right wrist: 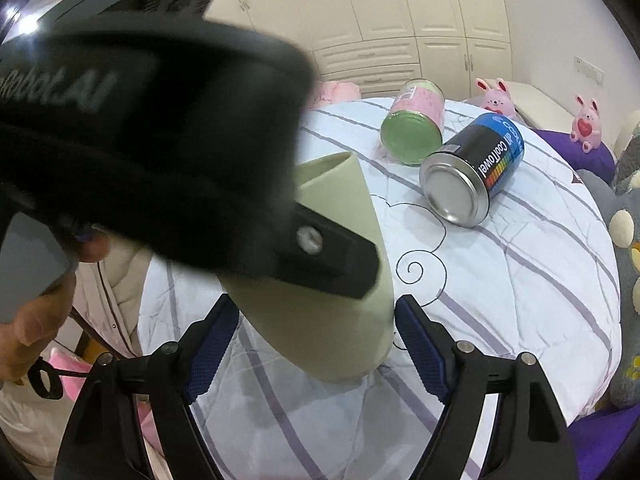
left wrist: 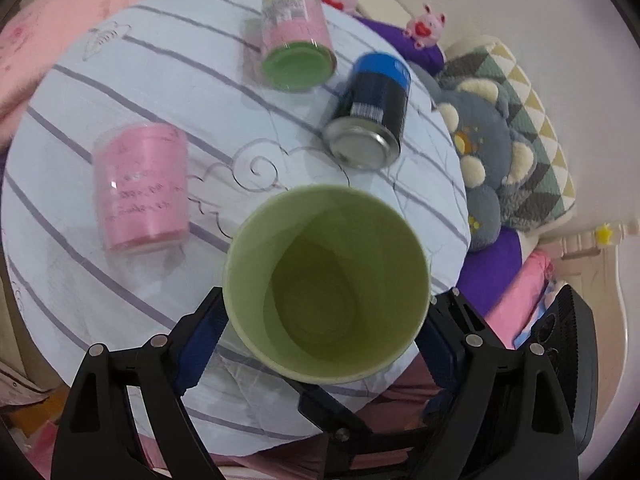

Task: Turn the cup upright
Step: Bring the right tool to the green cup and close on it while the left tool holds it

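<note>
Left tongs (left wrist: 326, 320) clamp the green cup (left wrist: 326, 284), mouth toward the camera, above the striped quilt (left wrist: 160, 80). Right tongs (right wrist: 316, 340) stand open around the cup's base, apparently not touching. Blue can (left wrist: 370, 112) lies at 1 o'clock.

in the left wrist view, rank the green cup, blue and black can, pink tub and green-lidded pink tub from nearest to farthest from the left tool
1. Pale green plastic cup: between the left tool's fingers, mouth facing the camera.
2. Pink clear-sleeved tub and blue and black metal can: left and right on the striped quilt; too close to call.
3. Pink tub with green lid: farthest, top centre.
</note>
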Available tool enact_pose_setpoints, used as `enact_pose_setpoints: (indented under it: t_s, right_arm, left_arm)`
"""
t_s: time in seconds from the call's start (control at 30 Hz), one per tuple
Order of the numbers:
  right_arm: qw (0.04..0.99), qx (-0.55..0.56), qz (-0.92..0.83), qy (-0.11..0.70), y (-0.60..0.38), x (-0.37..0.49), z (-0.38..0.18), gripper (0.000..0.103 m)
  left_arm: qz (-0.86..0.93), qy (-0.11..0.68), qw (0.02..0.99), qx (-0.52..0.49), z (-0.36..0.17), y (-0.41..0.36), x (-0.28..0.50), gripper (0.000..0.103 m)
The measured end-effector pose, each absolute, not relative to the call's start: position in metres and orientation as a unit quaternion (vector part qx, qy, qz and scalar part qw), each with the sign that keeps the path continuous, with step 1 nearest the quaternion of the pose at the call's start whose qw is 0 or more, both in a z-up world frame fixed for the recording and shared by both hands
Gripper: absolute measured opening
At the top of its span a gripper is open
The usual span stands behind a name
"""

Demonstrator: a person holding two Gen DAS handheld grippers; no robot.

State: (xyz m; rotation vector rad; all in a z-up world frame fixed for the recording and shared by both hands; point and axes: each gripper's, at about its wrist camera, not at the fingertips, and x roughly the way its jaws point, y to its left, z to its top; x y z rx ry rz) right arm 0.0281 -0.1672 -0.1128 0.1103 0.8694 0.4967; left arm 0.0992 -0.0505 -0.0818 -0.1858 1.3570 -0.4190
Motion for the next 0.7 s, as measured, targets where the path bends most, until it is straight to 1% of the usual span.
enact_pose_setpoints:
  t_s: [0.23,0.37,0.5,0.6,0.7]
  right_arm:
    - [0.864,0.083,0.257,0.424,-0.174,0.017,-0.107,0.079]
    - [0.869,0.102,0.244,0.418,-0.18,0.009,-0.107,0.079]
    - [0.895,0.092,0.219,0.377,-0.175,-0.018,-0.111,0.079]
    - [0.924,0.059,0.196,0.322,-0.168,-0.037,-0.111,0.075]
    - [0.938,0.054,0.187,0.285,-0.165,-0.05,-0.116,0.072]
  left_arm:
    - [-0.172,0.58,0.793,-0.072,-0.068,-0.044,0.09,0.095]
    - [-0.186,0.573,0.794,-0.077,-0.069,-0.047,0.083,0.095]
    - [-0.182,0.559,0.805,-0.074,-0.072,-0.048,0.073,0.095]
    - [-0.166,0.54,0.823,-0.056,-0.072,-0.047,0.066,0.095]
    - [-0.159,0.536,0.828,-0.047,-0.079,-0.048,0.061,0.095]
